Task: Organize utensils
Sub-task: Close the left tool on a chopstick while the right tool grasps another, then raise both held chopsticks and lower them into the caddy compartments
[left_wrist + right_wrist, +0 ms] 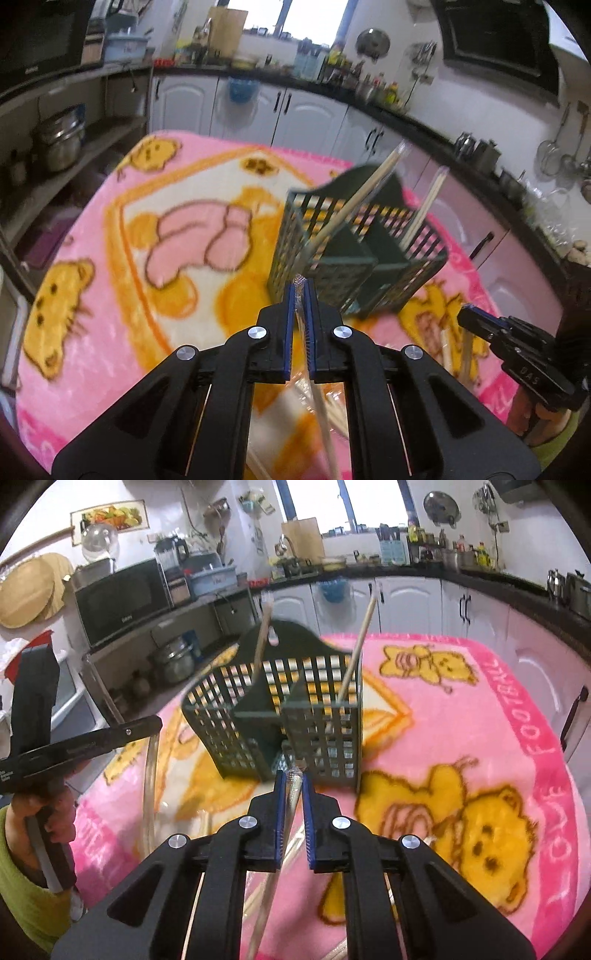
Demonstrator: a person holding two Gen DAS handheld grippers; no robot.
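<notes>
Both grippers, left (302, 286) and right (293, 775), are each pinching a wrapped chopstick pair hanging below, with the green basket (280, 709) lying just ahead.

Left gripper (302, 286): jaws closed to a narrow slit, blue pads clamped on a wrapped chopstick pair (321, 406) that trails back beneath the body; tool pitched forward and down. Right gripper (293, 775): jaws nearly closed, pads gripping a second wrapped chopstick pair (269, 878), same downward pitch. Each gripper appears at the edge of the other's view, carried by a hand (40, 812) wrapped around its handle, green sleeve below
</notes>
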